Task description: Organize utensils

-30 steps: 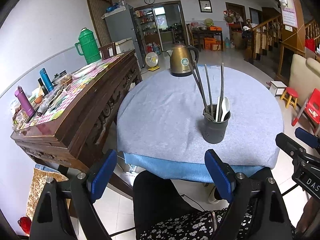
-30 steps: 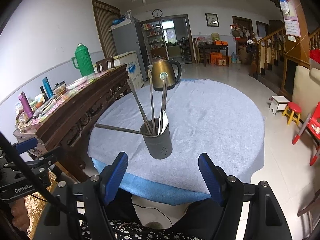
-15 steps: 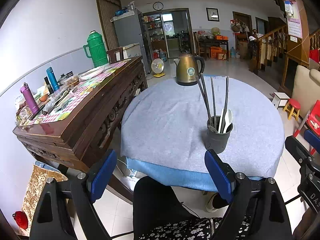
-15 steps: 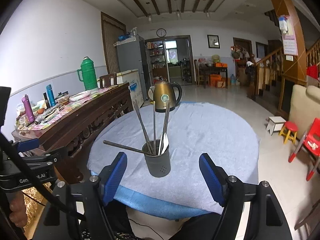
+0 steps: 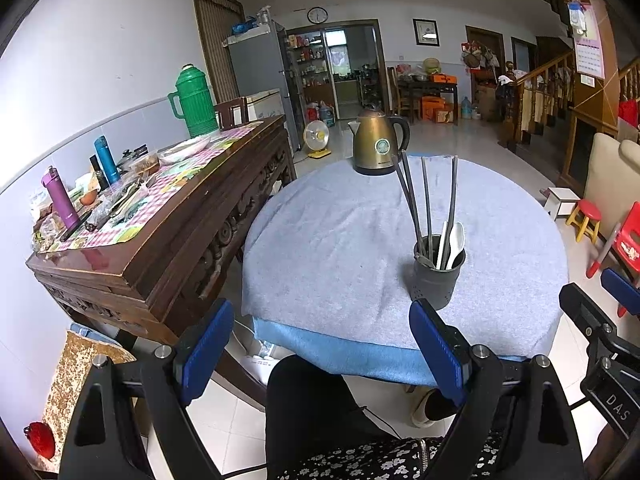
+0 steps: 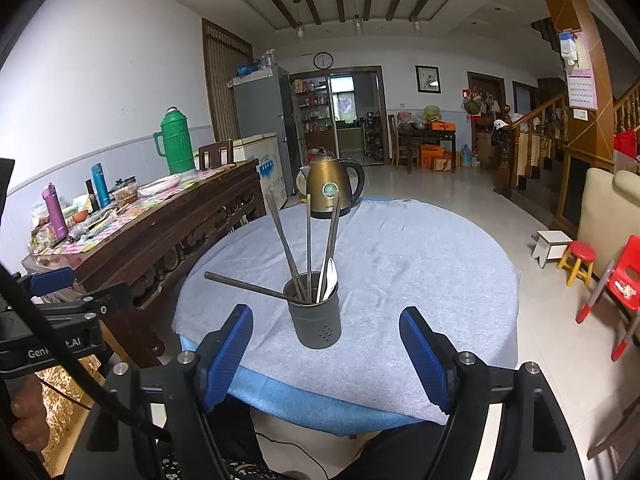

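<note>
A dark grey perforated utensil holder (image 5: 438, 276) (image 6: 316, 316) stands near the front edge of the round table with the grey-blue cloth (image 5: 344, 240) (image 6: 420, 264). Several grey chopsticks (image 5: 426, 200) (image 6: 308, 240) and a white spoon (image 5: 456, 242) (image 6: 329, 278) stick up out of it; one chopstick (image 6: 248, 286) leans far out to the left. My left gripper (image 5: 324, 344) is open and empty, held back from the table over the person's lap. My right gripper (image 6: 326, 350) is open too, just short of the holder, with nothing between its blue pads.
A brass electric kettle (image 5: 378, 142) (image 6: 330, 188) stands at the table's far edge. A carved wooden sideboard (image 5: 168, 220) with a green thermos (image 5: 194, 102) and bottles runs along the left. Small stools (image 5: 586, 220) and a red chair (image 6: 620, 280) stand at the right.
Both views have tilted upward, showing more ceiling and room; the holder sits lower in each view. The utensils and table have not moved. Both grippers stay open.
</note>
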